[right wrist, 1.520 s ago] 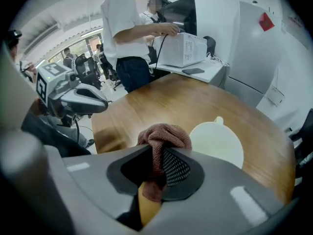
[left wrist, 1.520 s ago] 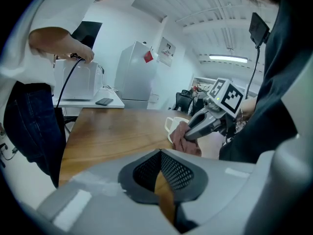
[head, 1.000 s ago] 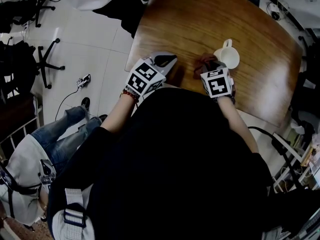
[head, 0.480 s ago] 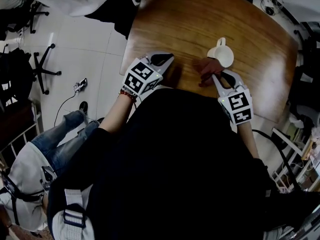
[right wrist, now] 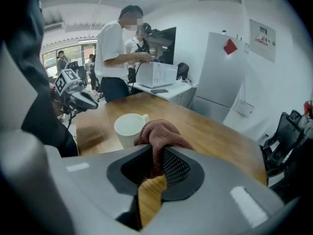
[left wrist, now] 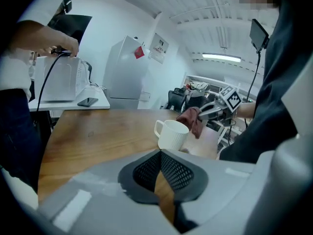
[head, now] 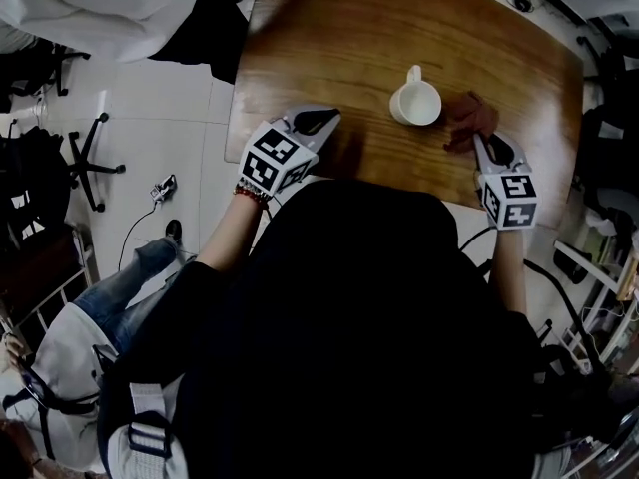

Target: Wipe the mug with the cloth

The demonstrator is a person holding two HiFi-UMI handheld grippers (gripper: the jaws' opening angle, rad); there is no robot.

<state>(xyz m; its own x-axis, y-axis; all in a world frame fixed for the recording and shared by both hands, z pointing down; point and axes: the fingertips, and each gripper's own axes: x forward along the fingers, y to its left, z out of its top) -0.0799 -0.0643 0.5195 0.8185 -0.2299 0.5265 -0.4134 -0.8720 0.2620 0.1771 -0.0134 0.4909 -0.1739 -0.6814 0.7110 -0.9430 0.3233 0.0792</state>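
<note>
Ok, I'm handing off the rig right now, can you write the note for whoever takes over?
Left gripper: shut, empty, at the near edge of the table, away from the mug.
Right gripper: shut on the cloth, held above the table beside the mug, not touching it.
Mug: upright, unheld.
Done: cloth is gripped.
To do: bring the cloth to the mug and wipe it.

One mug [head: 415, 103], one cloth [head: 467, 116], one bench [head: 339, 38] and two grippers, the left gripper [head: 329, 118] and the right gripper [head: 478, 140], are counted
</note>
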